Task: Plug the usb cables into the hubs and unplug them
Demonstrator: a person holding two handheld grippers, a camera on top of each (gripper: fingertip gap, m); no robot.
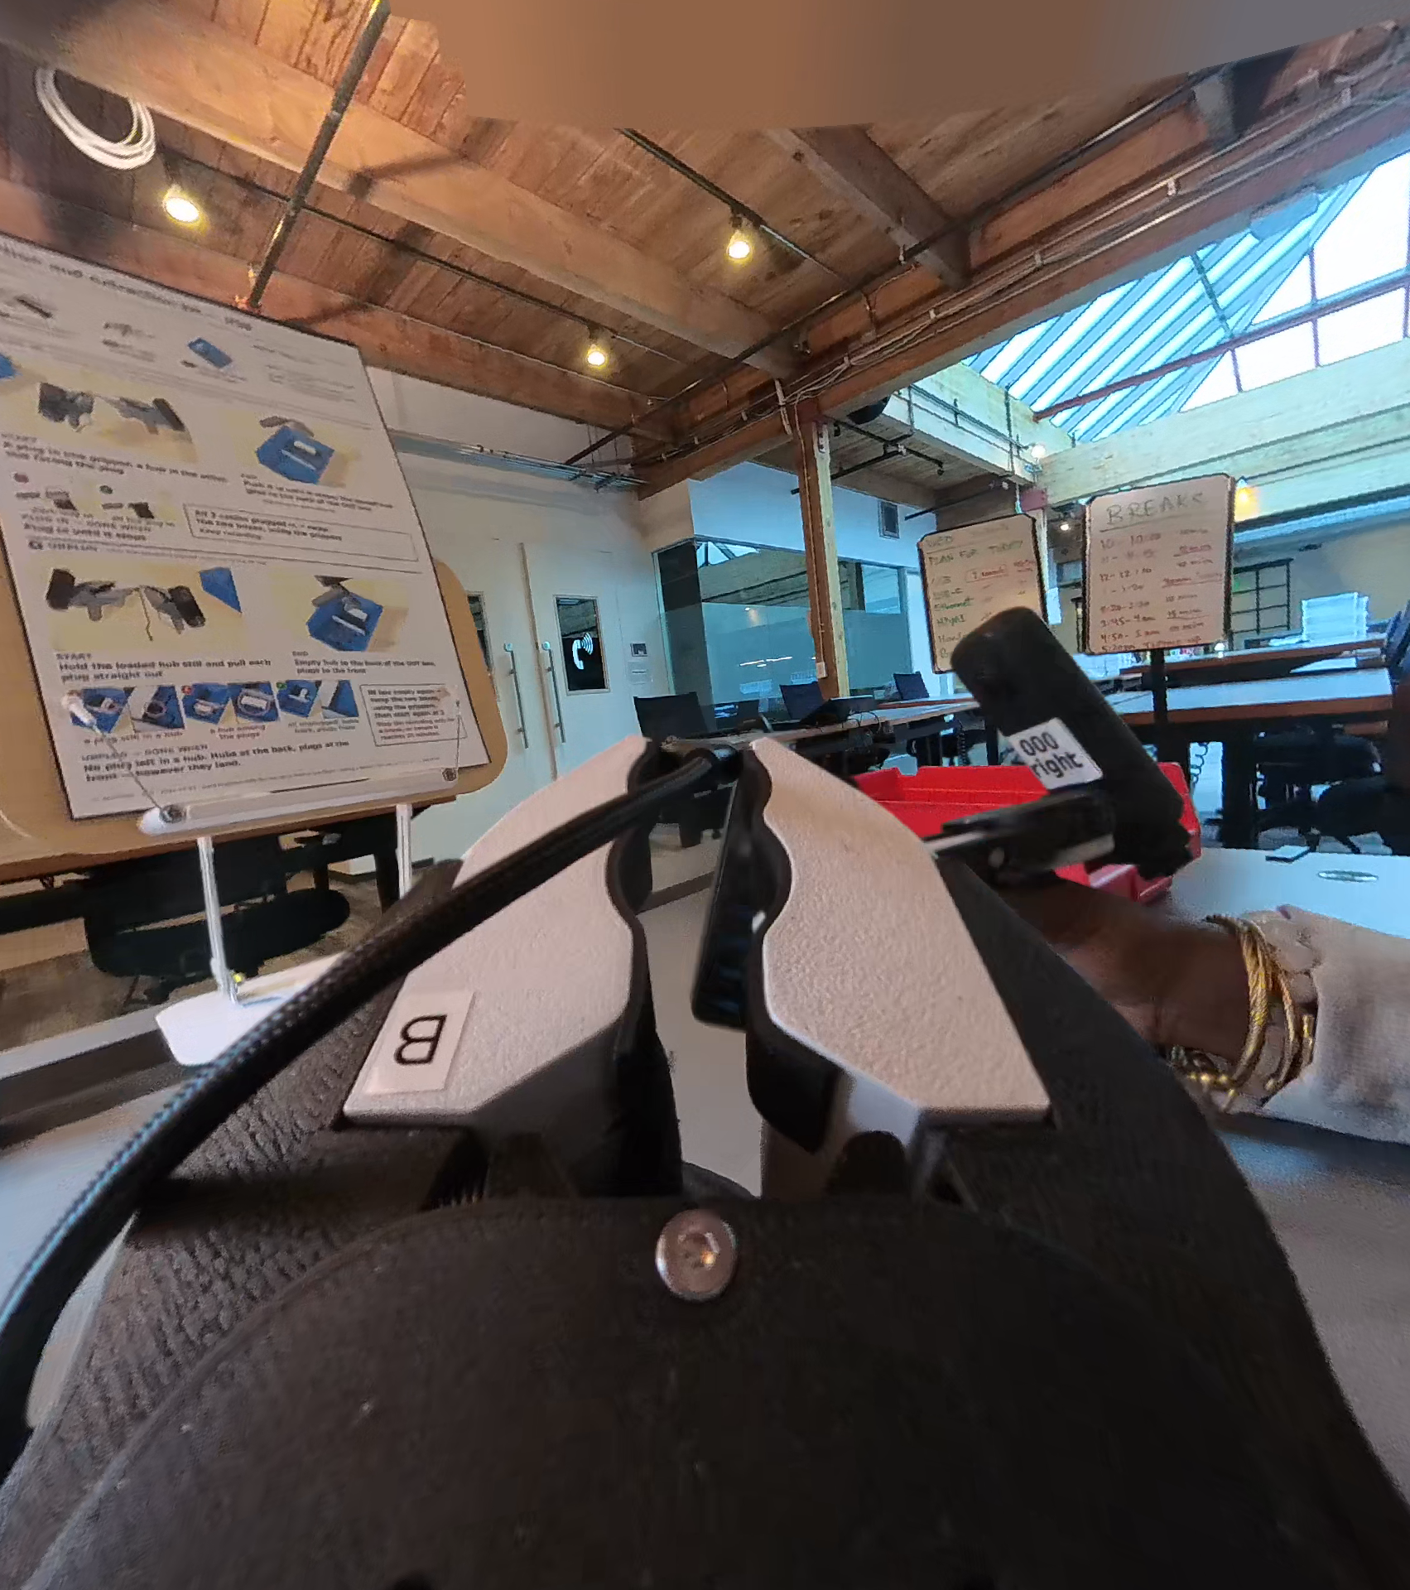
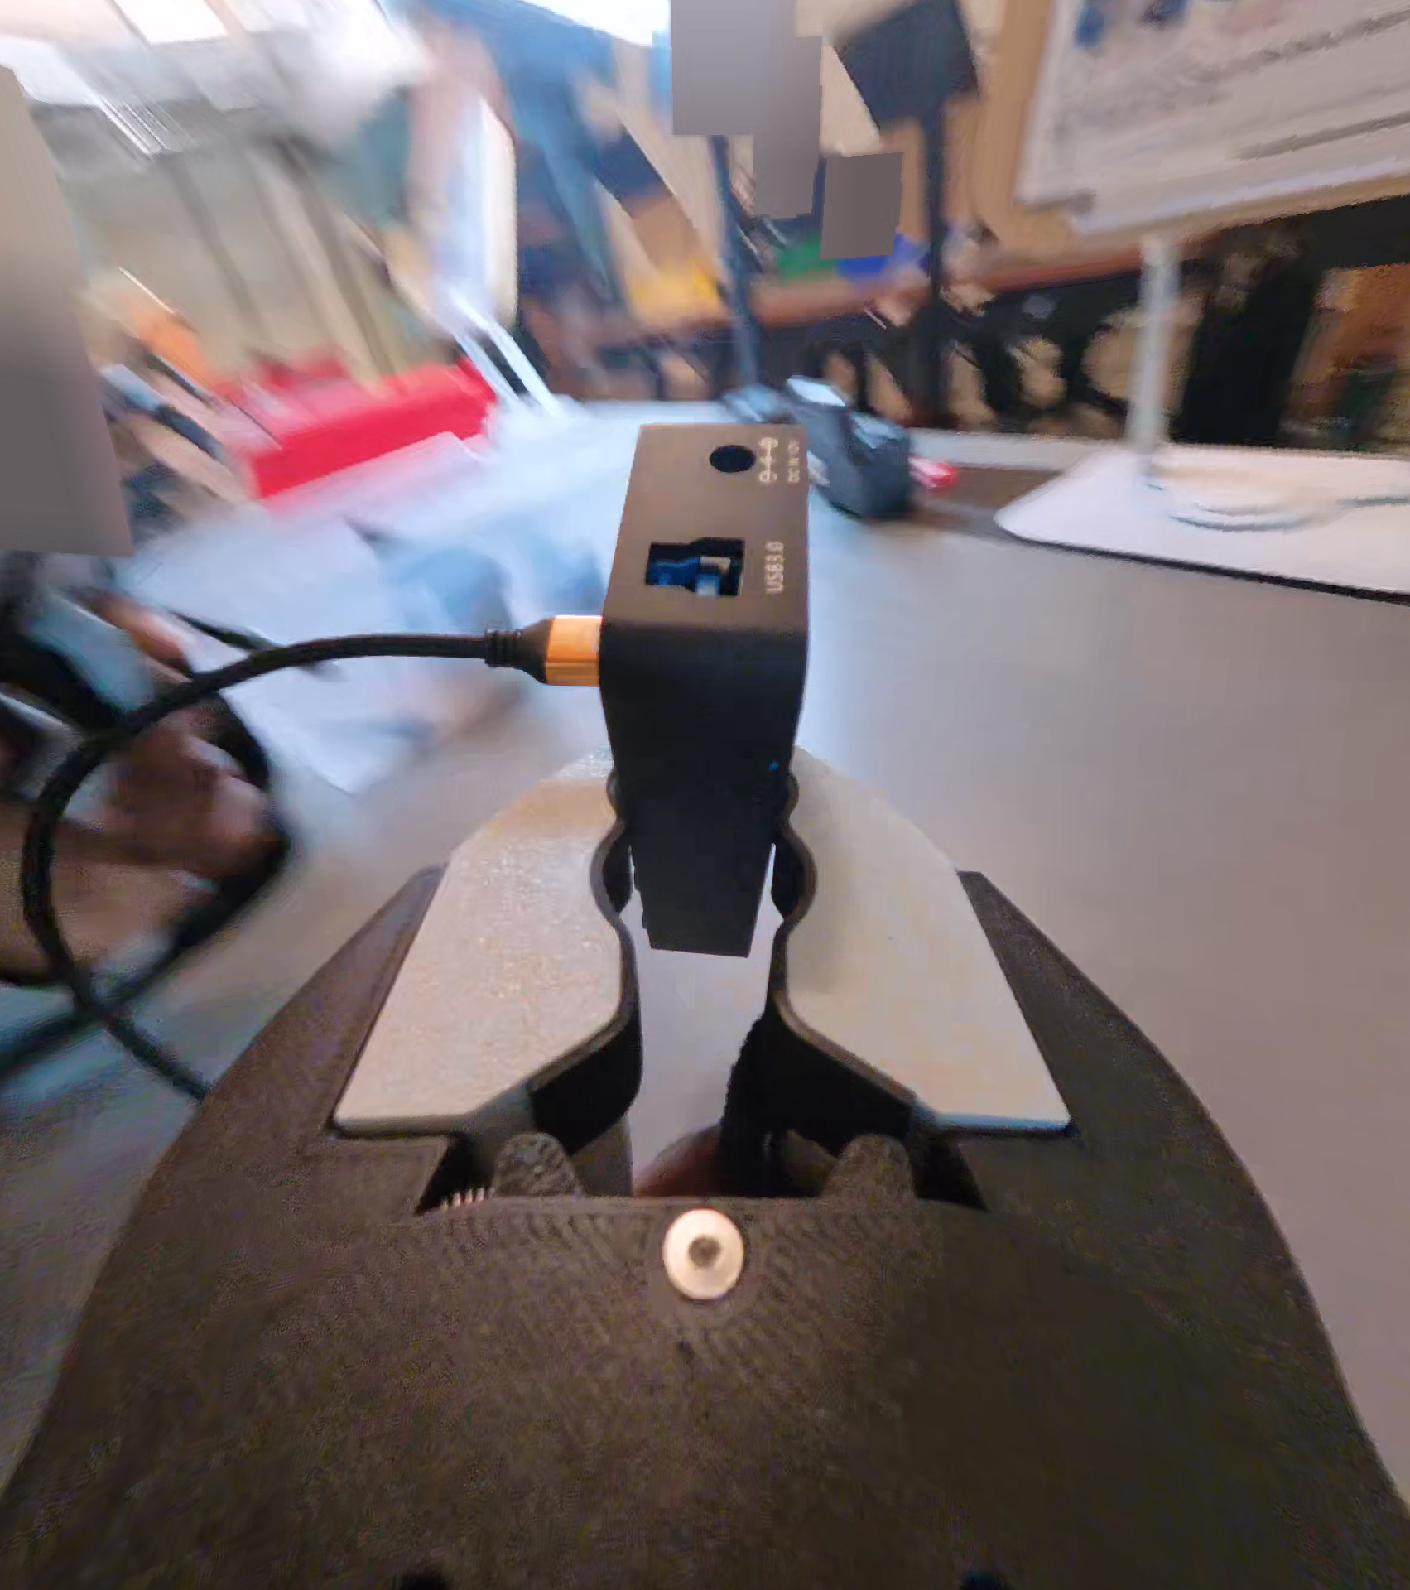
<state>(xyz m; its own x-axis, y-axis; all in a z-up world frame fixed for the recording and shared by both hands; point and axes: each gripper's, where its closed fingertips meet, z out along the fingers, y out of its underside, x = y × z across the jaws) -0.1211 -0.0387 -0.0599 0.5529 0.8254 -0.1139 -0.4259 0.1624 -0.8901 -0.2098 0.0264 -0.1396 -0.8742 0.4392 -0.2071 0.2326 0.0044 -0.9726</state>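
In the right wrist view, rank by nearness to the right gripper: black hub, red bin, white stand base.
1. Black hub, clamped in the right gripper.
2. White stand base, ahead right on the table.
3. Red bin, far left, blurred.

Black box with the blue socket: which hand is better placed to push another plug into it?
Probably left. The left tongs are shut on a black braided cable, free to move. The right tongs clamp the black box, so they can only steady it.
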